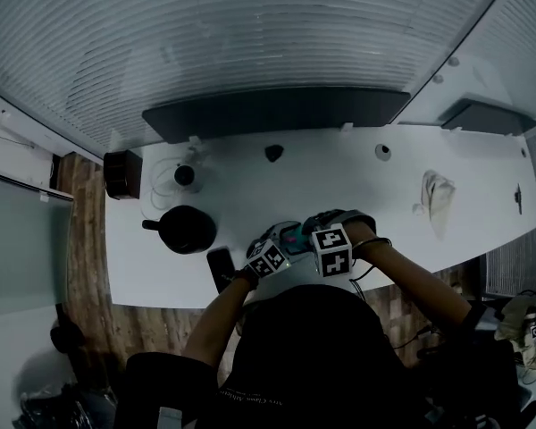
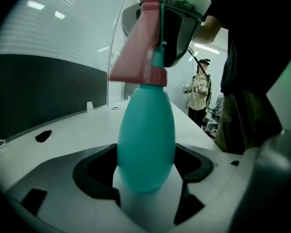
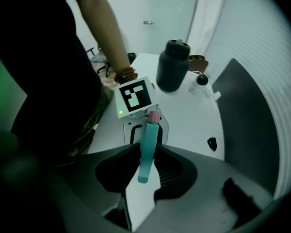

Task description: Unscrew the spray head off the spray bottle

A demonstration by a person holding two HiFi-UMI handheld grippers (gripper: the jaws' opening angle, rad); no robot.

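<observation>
Step in hand: unscrewing, both grips set.

- Bottle (image 2: 145, 140): teal, held between the two grippers over the near edge of the table (image 1: 366, 186). I cannot tell whether it rests on the table.
- Left gripper (image 1: 268, 257): clamped on the bottle's fat lower body, with a pad pressing each side.
- Right gripper (image 1: 332, 247): comes from above, pointing steeply down. Its jaws are closed on the head (image 2: 136, 50), with a narrow teal-and-pink part of it between the pads.
- Collar (image 2: 157, 76): pink, sits on the neck with no gap visible. I judge the head not yet off. How far the thread has loosened cannot be told.

Next move calls for:
- The right gripper rolls about the bottle's axis while the left holds the body fixed.
- A regrip is likely after each turn.
- Lift along the neck only once the collar is free.

Risks: the smooth round body may slip in the left pads, and the thin head part may twist out of the right.
</observation>
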